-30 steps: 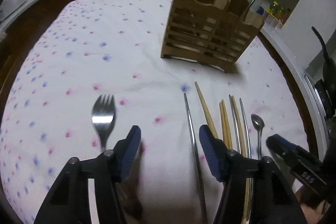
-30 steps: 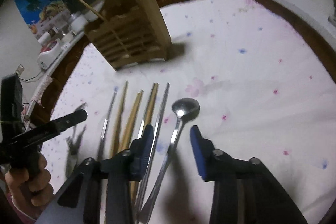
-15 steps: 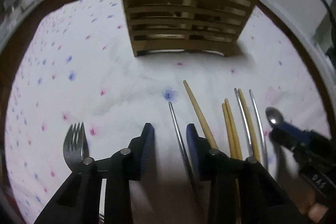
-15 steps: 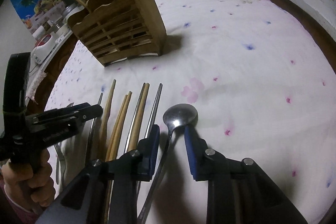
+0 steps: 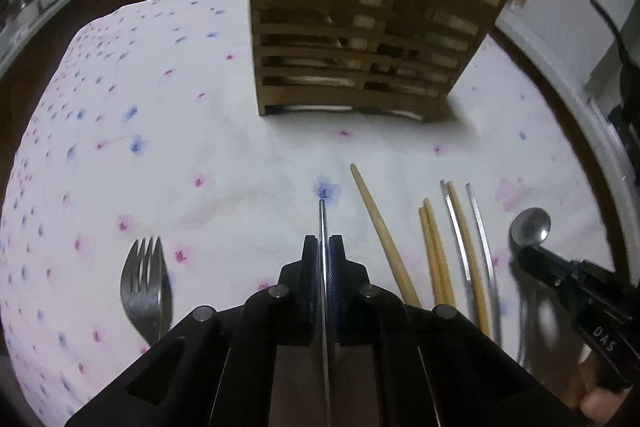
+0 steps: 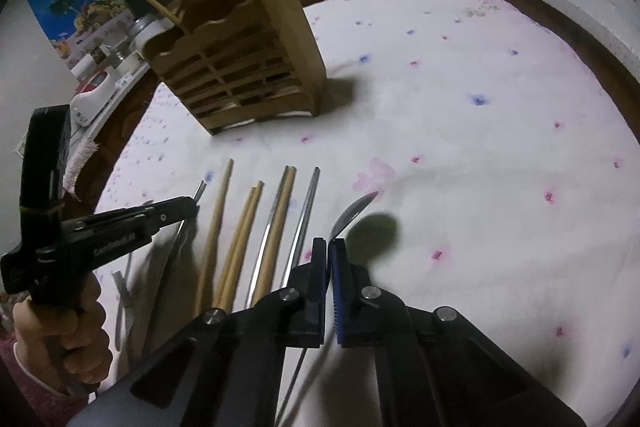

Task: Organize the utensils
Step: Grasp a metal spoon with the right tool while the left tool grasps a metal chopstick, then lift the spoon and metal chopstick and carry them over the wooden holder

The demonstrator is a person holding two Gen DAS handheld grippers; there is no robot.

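My left gripper (image 5: 323, 241) is shut on a metal chopstick (image 5: 322, 217) that points toward the wooden utensil holder (image 5: 360, 51). My right gripper (image 6: 328, 245) is shut on a metal spoon (image 6: 352, 213), with the bowl tilted up off the cloth. The spoon also shows in the left wrist view (image 5: 530, 227), and the left gripper shows in the right wrist view (image 6: 188, 205). Several wooden chopsticks (image 5: 384, 239) and metal chopsticks (image 5: 478, 223) lie side by side between the grippers. A fork (image 5: 144, 279) lies left of the left gripper.
A white flowered tablecloth (image 6: 480, 147) covers the round table. The holder (image 6: 248, 63) stands at the far side with a chopstick and a metal utensil in it. Counters with jars and bottles ring the table.
Both grippers have closed, the left on the metal chopstick, the right on the spoon. The spoon's bowl has tipped up. The left gripper has moved closer to the holder.
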